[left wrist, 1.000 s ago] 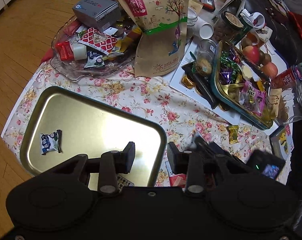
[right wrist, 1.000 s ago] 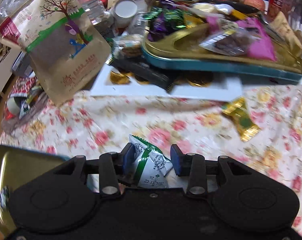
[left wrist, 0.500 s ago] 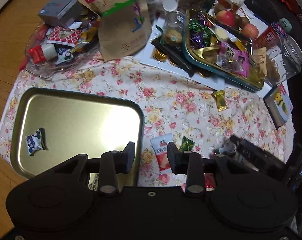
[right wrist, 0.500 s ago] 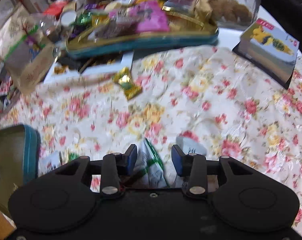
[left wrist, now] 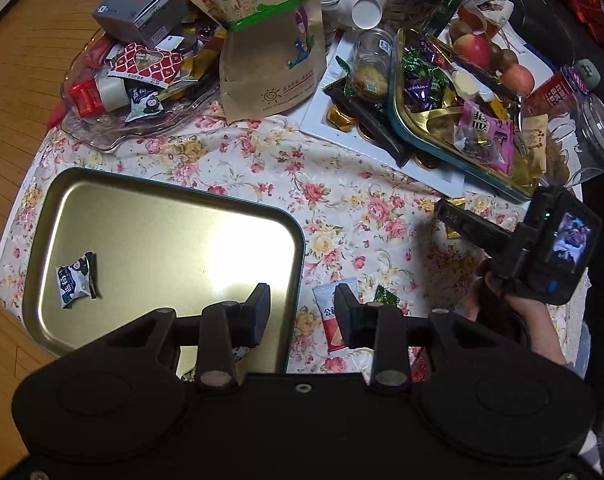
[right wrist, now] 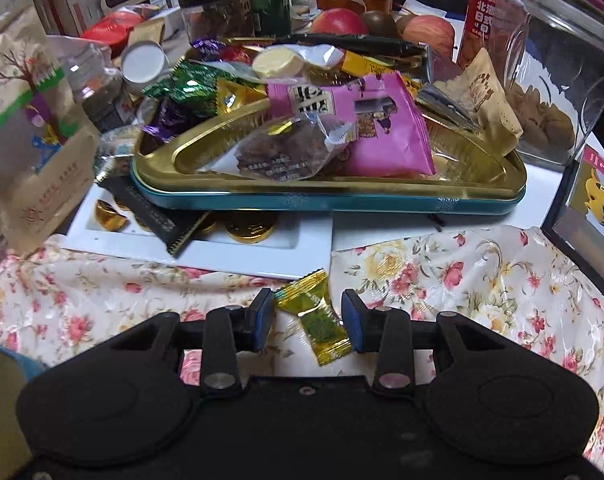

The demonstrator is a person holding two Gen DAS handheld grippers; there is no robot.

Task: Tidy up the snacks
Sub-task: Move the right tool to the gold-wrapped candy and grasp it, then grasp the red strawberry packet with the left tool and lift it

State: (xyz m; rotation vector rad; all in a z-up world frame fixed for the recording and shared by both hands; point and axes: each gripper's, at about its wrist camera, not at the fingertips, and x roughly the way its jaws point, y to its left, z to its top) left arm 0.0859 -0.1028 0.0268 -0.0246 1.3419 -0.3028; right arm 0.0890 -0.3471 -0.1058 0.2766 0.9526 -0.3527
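A gold tin tray [left wrist: 102, 200] lies on the floral cloth with one small blue-and-white snack packet [left wrist: 76, 280] in it. My left gripper [left wrist: 303, 314] is open and empty above the tray's right rim. A red-and-white packet [left wrist: 333, 326] and a green candy [left wrist: 385, 295] lie on the cloth beside it. My right gripper [right wrist: 307, 322] is open, its jaws on either side of a gold-wrapped candy [right wrist: 315, 320] lying on the cloth. The right gripper also shows in the left wrist view [left wrist: 457, 222], held by a hand.
A second teal-rimmed tray [right wrist: 333, 196] full of snacks sits behind the gold candy, on a white box [right wrist: 206, 252] of gold coins. A brown paper bag [left wrist: 270, 32], a glass dish [left wrist: 114, 132] of packets, jars and apples crowd the back. A book [right wrist: 593, 208] lies at right.
The right gripper let go of the green-and-white packet it held, moved forward toward the teal tray, and now straddles the gold candy. The left gripper's view shifted only slightly.
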